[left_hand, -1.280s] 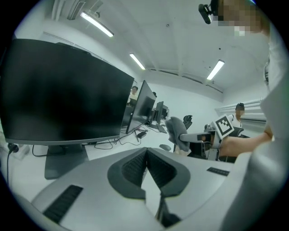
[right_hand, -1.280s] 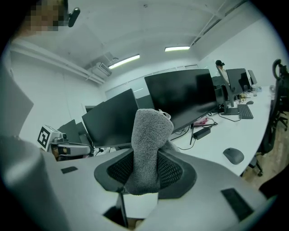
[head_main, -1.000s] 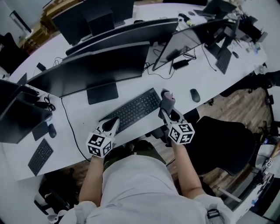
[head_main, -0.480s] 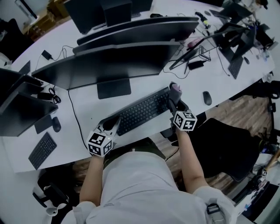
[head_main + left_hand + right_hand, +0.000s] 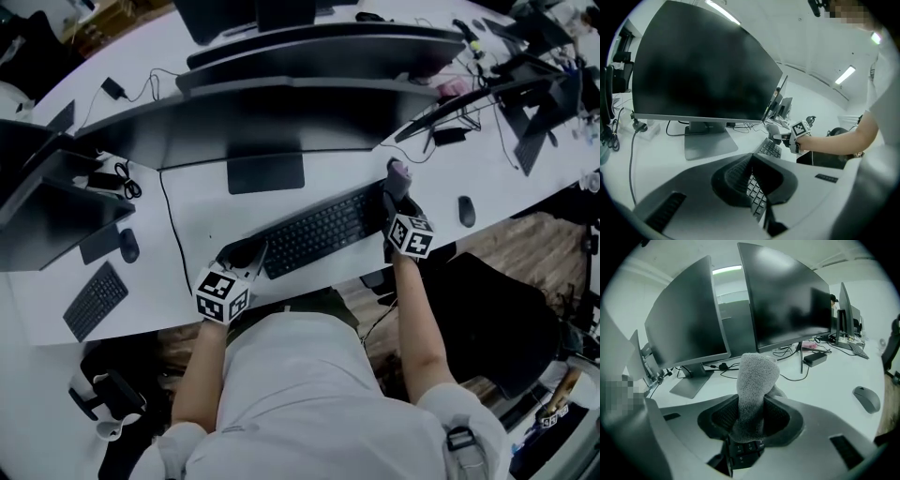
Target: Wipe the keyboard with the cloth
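Over the last second my right gripper (image 5: pixel 751 423) has hardly travelled. It stays at the right end of the keyboard (image 5: pixel 314 232), perhaps a touch nearer the far corner, and most of the change is the head view swinging. Its jaws are clamped on the cloth (image 5: pixel 754 380), a grey roll poking out past the tips, with keys showing just under them. I cannot tell whether the cloth presses on the keys. My left gripper (image 5: pixel 751 159) has its jaws together on nothing, tips at the keyboard's left end, which I take as steadying it. So I judge the wipe is at the end of a stroke, with the rows leftward still to sweep. The mouse (image 5: pixel 466 211) lies apart to the right, and the monitor (image 5: pixel 262 131) stands behind.
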Demonstrator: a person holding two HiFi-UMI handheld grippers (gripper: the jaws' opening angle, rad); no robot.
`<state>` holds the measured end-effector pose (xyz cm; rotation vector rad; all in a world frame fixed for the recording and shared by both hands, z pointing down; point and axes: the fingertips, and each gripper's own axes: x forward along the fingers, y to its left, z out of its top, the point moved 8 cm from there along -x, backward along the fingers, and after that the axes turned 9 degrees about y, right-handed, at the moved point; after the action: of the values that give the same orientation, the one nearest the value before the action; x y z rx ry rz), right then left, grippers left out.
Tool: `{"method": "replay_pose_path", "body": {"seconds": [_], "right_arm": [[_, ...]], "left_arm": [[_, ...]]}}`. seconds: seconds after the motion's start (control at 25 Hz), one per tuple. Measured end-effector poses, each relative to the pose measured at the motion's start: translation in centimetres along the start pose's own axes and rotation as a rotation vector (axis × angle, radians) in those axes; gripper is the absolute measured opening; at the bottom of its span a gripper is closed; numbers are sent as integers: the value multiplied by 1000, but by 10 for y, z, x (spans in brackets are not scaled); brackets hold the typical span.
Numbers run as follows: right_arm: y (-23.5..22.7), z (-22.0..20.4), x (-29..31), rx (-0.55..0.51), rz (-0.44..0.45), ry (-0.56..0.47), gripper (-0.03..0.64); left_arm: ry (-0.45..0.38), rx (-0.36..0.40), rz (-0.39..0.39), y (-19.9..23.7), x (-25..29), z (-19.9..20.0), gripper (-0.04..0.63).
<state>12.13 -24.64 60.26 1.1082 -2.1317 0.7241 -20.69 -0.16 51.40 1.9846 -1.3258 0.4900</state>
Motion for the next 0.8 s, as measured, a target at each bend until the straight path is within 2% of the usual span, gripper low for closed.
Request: {"method": "replay_pose_path", "body": {"seconds": [0.36, 0.8], "right_arm": [[-4, 0, 28, -12, -24, 46, 156], [9, -1, 34, 31, 57, 58, 150]], "left_arm": [[39, -26, 10, 12, 0, -12, 2], [43, -60, 27, 16, -4, -26, 2]]}}
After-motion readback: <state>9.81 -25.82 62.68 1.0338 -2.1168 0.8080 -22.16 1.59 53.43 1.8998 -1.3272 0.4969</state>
